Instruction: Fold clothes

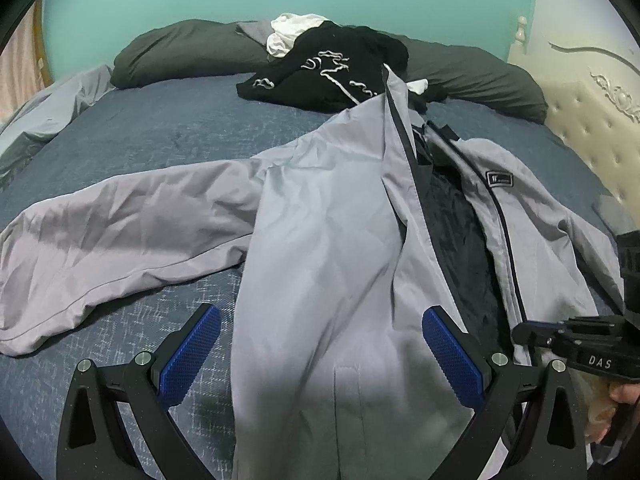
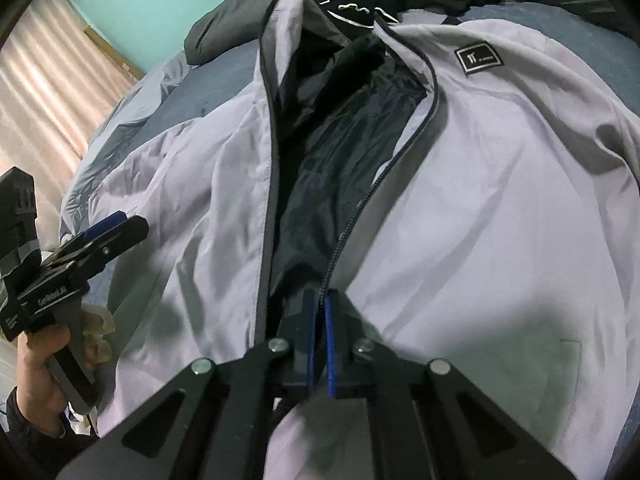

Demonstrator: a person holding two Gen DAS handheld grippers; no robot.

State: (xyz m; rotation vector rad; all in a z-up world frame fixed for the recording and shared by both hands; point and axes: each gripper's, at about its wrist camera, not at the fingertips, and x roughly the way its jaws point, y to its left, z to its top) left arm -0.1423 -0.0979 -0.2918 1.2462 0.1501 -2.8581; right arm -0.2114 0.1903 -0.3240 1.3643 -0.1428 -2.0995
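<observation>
Right claw (image 2: pixel 319 304) is pressed together on the zipper edge (image 2: pixel 340 236) of the grey jacket (image 2: pixel 480 200), near its hem. Left claw (image 1: pixel 320 344) is spread wide above the other front panel and grips nothing. Jacket lies open on the bed (image 1: pixel 140 136), one sleeve (image 1: pixel 100 232) stretched out. Its cloth looks thin, soft, probably slippery, so hems and seams give the best hold. Beyond it lies a black garment (image 1: pixel 320 72)

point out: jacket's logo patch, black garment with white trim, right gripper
logo patch (image 2: pixel 478 57): right wrist view, centre of the dark rectangular patch on the jacket's chest.
black garment (image 1: pixel 320 76): left wrist view, its middle, by the white squiggle trim.
right gripper (image 2: pixel 321 300): right wrist view, between the closed blue fingertips at the zipper edge.
</observation>
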